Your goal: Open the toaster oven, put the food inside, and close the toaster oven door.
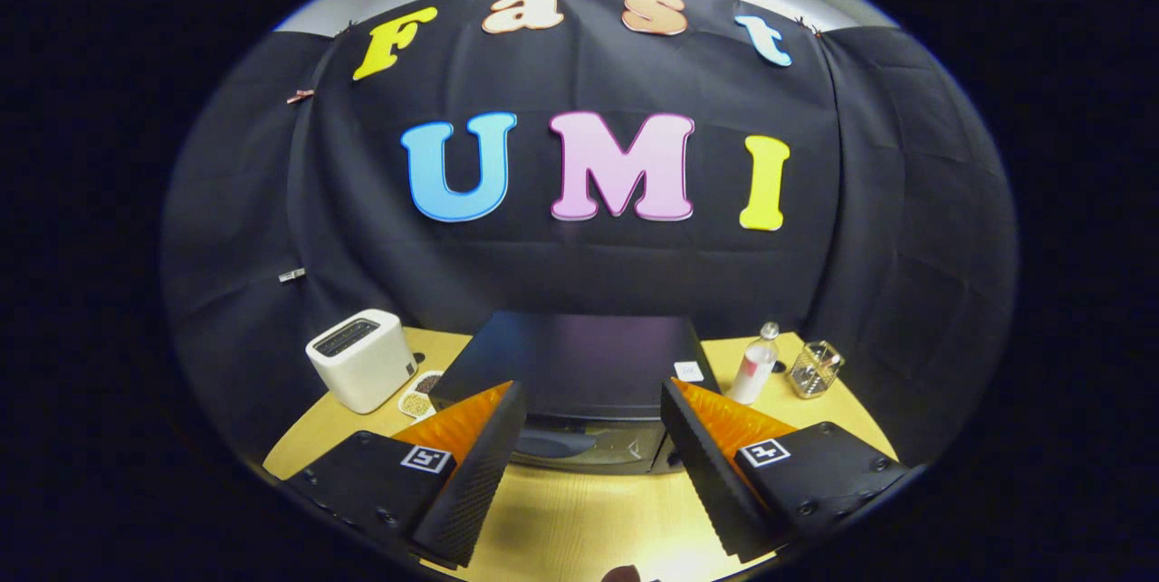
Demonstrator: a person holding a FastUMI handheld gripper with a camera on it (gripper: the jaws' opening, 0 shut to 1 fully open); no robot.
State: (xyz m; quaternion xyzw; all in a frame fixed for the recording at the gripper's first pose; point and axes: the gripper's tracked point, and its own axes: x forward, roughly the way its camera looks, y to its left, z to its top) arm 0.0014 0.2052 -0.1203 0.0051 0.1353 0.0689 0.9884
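Note:
A black toaster oven stands on the wooden table just ahead of my fingers, seen from above and in front. Its glass door looks closed, with a dim shape behind the glass. My gripper hangs above the table in front of the oven, open wide, with nothing between its fingers. Both fingertips reach about as far as the oven's front top edge, one on each side of the door.
A white slot toaster sits to the left of the oven, with a small dish of grains beside it. To the oven's right stand a small clear bottle and a glass jar.

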